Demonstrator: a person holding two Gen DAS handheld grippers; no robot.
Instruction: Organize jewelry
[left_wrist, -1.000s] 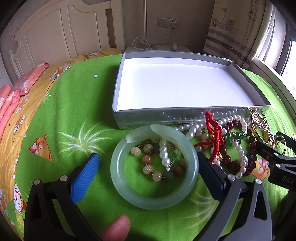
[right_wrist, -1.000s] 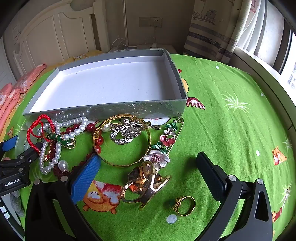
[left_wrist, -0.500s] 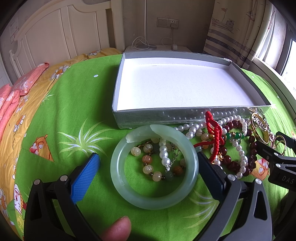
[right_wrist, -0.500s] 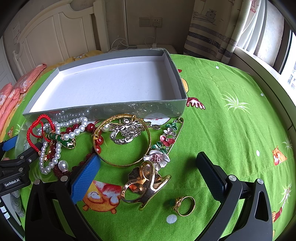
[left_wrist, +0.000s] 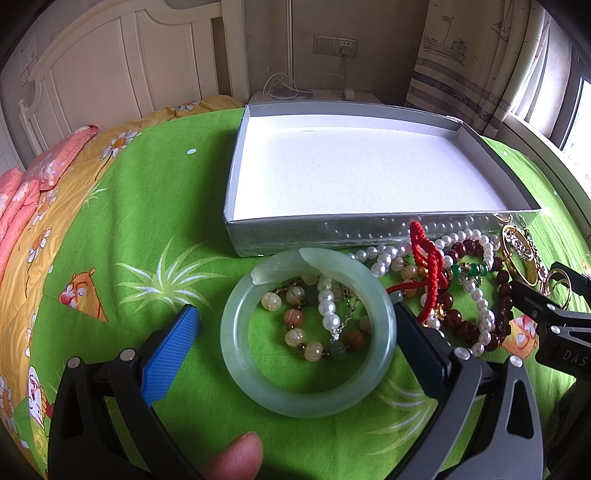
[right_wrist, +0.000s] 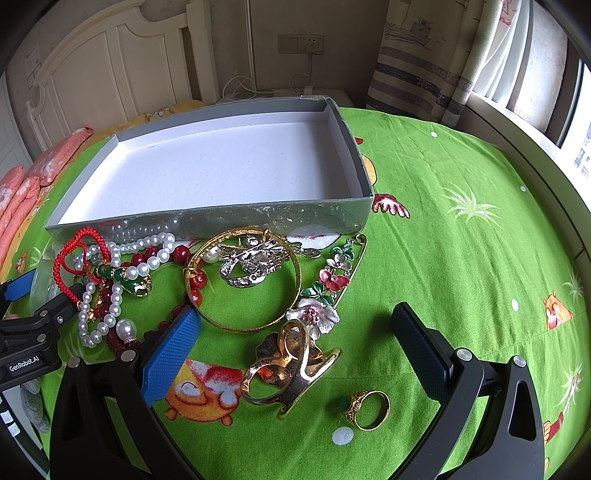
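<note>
A pale green jade bangle (left_wrist: 236, 354) lies on the green bedspread between the fingers of my left gripper (left_wrist: 295, 325), which is open around it. A beaded bracelet (left_wrist: 295, 336) and pearls lie inside the bangle. An empty grey box with a white floor (left_wrist: 362, 168) (right_wrist: 221, 170) stands just behind. My right gripper (right_wrist: 295, 332) is open over a gold hair clip (right_wrist: 291, 369), near a gold bangle (right_wrist: 297, 291), a silver brooch (right_wrist: 251, 264), a flower pin (right_wrist: 334, 280) and a green-stone ring (right_wrist: 365, 406). Pearl strands (right_wrist: 110, 291), dark red beads and a red cord (right_wrist: 70, 258) lie to the left.
A white headboard (left_wrist: 110, 74) and pink and yellow bedding (left_wrist: 40, 192) are at the left. A curtain (right_wrist: 424, 62) and window sill stand at the right. A fingertip (left_wrist: 236, 458) shows at the bottom of the left wrist view. Open green cover stretches to the right.
</note>
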